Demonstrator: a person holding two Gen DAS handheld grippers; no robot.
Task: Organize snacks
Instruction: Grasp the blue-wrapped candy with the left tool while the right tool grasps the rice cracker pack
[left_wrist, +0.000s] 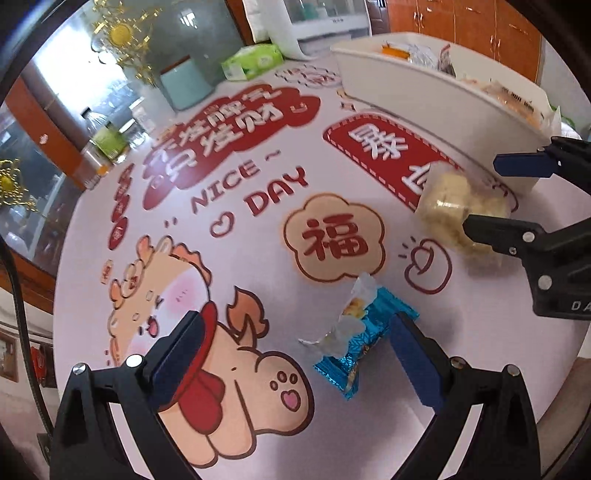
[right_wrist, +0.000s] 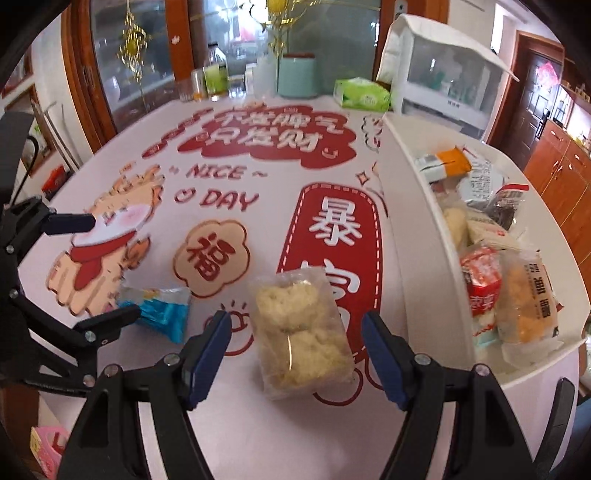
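A blue foil snack packet (left_wrist: 364, 334) lies on the printed tablecloth, just inside my open left gripper (left_wrist: 295, 362), close to its right finger. It also shows in the right wrist view (right_wrist: 162, 314). A clear bag of pale crumbly cakes (right_wrist: 301, 332) lies on the cloth between the wide-open fingers of my right gripper (right_wrist: 297, 354); it also shows in the left wrist view (left_wrist: 458, 206). A white bin (right_wrist: 413, 206) to the right holds several wrapped snacks (right_wrist: 517, 291). The bin also shows in the left wrist view (left_wrist: 424, 92).
At the table's far edge stand a green tissue pack (right_wrist: 362, 94), a teal canister (right_wrist: 297, 75), bottles and jars (right_wrist: 214, 74), and a white covered rack (right_wrist: 443, 74). The tablecloth (right_wrist: 236, 177) is printed with red and cartoon designs.
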